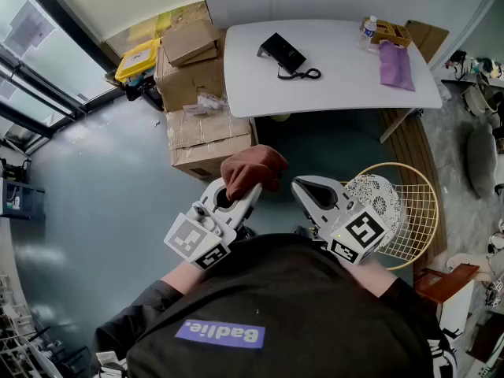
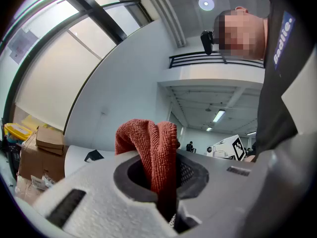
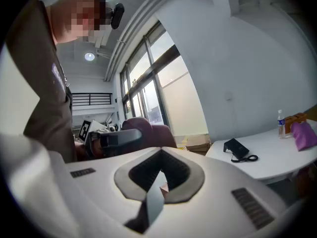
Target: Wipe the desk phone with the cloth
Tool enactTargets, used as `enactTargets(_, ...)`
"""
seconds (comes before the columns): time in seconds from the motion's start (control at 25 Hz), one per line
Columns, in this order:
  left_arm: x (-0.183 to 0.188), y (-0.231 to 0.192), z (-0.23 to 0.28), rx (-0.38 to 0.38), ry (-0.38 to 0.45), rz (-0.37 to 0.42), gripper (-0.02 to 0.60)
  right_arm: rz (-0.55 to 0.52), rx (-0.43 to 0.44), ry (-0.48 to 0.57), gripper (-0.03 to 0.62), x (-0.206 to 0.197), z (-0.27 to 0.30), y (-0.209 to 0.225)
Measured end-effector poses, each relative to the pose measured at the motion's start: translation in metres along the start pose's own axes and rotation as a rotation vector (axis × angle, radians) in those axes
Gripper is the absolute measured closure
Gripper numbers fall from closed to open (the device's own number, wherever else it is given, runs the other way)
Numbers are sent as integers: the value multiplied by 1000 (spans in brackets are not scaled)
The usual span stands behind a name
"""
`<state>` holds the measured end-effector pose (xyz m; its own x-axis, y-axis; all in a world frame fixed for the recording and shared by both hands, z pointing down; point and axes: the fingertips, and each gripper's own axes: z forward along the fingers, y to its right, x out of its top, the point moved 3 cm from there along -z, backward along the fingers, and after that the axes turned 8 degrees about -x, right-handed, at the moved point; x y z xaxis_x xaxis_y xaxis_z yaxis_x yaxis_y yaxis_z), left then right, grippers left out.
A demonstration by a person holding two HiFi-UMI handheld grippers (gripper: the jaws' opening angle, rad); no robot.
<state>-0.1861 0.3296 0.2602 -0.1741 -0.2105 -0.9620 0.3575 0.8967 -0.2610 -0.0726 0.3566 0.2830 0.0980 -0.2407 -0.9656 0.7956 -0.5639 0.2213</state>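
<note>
Clamped in the left tongs (image 1: 242, 195): a rust-red cloth (image 1: 253, 169) of nubby terry weave, bunched into a soft rounded hump above the smooth white plastic jaws. Folded double there, fold standing up, lower part pinched down in the seam between the dark ribbed pads. Pressed together with nothing between: the right tongs (image 1: 305, 194), same white shell. Both held low and close against a dark-shirted torso, tips angled forward and slightly toward each other, well apart from the table (image 1: 339, 85). On that rounded white table, toward its left part: the desk phone (image 1: 282, 52), black, matte, wedge-shaped, with a thin dark cord looped just beside it. Just left of the table, stacked brown cardboard boxes (image 1: 197, 93).
</note>
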Motion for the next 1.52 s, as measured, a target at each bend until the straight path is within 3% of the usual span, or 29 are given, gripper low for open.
enactTargets(0.56, -4, 3, 44, 23, 13, 1, 549, 4, 36, -2, 566, 10, -9, 40)
enactTargets(0.84, -7, -3, 56, 113, 36, 14, 549, 2, 83, 12, 566, 10, -12, 58)
enactTargets(1.04, -11, -7, 68, 116, 29, 25, 549, 5, 111, -1, 566, 6, -9, 72)
enactTargets(1.28, -6, -46, 79, 101, 42, 37, 549, 8, 91, -25, 566, 3, 22, 93)
enactTargets(1.52, 5, -128, 95, 56, 44, 29, 549, -8, 32, -61, 566, 9, 86, 125)
